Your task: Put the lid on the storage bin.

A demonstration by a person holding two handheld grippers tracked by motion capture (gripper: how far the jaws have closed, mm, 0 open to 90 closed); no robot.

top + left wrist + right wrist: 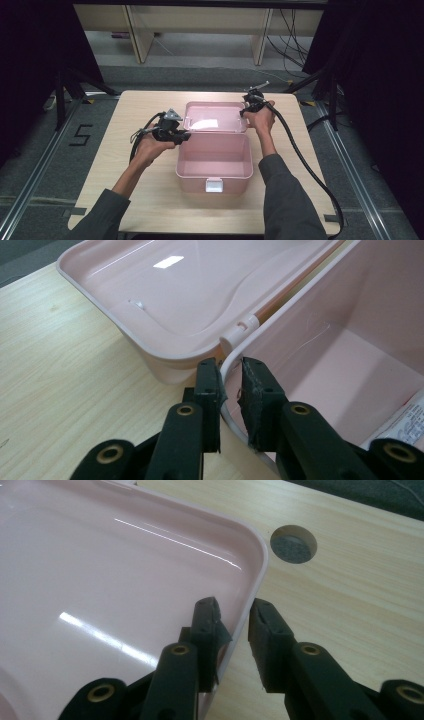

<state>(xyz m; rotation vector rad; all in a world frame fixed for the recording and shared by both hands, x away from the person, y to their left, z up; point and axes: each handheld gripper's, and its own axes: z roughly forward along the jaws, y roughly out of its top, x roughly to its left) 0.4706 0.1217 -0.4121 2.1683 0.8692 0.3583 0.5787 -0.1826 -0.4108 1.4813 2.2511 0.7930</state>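
An open pink plastic box (214, 176) stands mid-table, its lid (215, 117) folded back behind it. My left gripper (182, 135) is at the box's rear left corner. In the left gripper view the left gripper (230, 365) is open, its jaws straddling the box rim (226, 390) just below the white hinge (239, 331), one jaw outside and one inside. My right gripper (245, 111) is at the lid's right corner. In the right gripper view the right gripper (235, 605) is open, its jaws astride the lid's edge (252, 575).
The box has a white latch (214, 186) on its front, and a printed white label (407, 422) shows inside it. The wooden table (150, 200) has a round cable hole (293, 543) near the lid. A thick black cable (305, 160) trails off the right gripper.
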